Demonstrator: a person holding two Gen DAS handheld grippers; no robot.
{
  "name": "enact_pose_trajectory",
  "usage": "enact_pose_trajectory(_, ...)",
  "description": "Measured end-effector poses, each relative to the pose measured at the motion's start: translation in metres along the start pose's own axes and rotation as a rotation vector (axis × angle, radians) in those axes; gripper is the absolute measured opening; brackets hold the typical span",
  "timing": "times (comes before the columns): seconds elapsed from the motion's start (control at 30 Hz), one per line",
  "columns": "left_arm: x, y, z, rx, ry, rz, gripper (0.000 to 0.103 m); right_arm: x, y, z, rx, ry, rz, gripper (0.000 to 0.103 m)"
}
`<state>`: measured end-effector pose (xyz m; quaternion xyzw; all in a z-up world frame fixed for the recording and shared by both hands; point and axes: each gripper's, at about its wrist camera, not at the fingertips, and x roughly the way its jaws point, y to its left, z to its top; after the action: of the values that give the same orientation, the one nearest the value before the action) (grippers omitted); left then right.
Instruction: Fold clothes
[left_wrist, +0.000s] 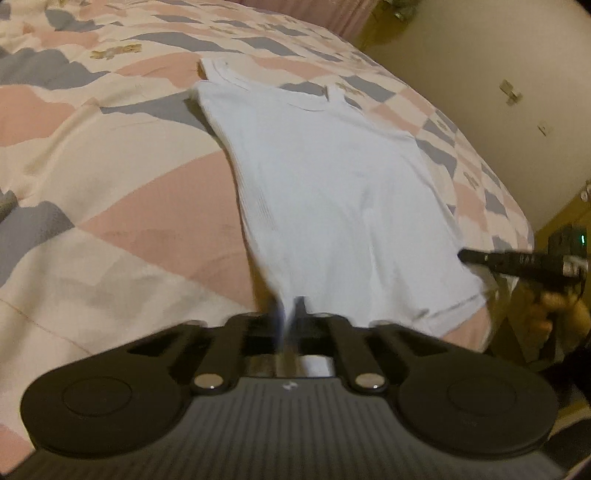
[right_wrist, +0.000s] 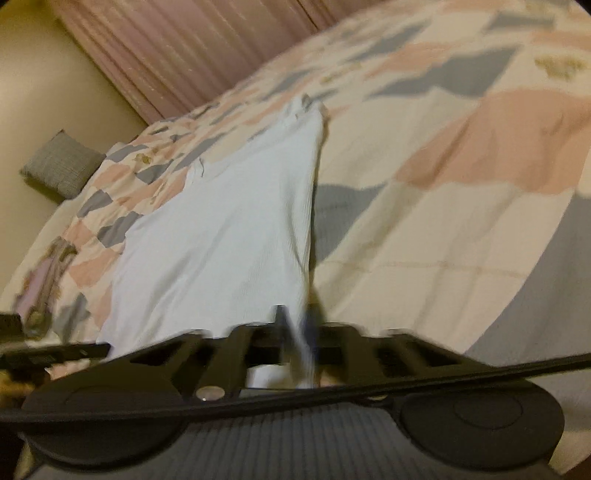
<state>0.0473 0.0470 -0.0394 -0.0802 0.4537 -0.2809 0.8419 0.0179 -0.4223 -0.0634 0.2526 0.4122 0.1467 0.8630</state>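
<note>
Blurrily, near hem corners of the white top (left_wrist: 332, 192) are pinched by left gripper (left_wrist: 290, 314) and right gripper (right_wrist: 299, 325), fingertips hidden.

Bedroom: quilted bed (left_wrist: 110, 155), curtains (right_wrist: 192, 48)

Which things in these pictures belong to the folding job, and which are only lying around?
Belongs to the job:
- white shirt, spread on the bed
- left gripper, shut on its hem
- right gripper, shut on its hem

Only lying around:
- patterned bedspread
- grey cushion
- pink curtain
</note>
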Motion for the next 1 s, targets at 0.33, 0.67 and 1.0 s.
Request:
enact_pose_trajectory(0.33, -0.021, 0.014, -0.014, -0.017, 0.000, 0.047, 0.005, -0.031, 0.002, -0.016, -0.067, -0.027, -0.082, 0.018)
enact_pose_trajectory(0.67, -0.011, 0.009, -0.027, -0.061, 0.003, -0.001, 0.028, -0.044, 0.002, -0.038, -0.004, -0.052, -0.052, 0.034)
enact_pose_trajectory(1.0, -0.034, 0.004, -0.035, 0.006, -0.012, 0.031, 0.002, -0.057, -0.001, -0.036, -0.009, -0.021, -0.133, 0.003)
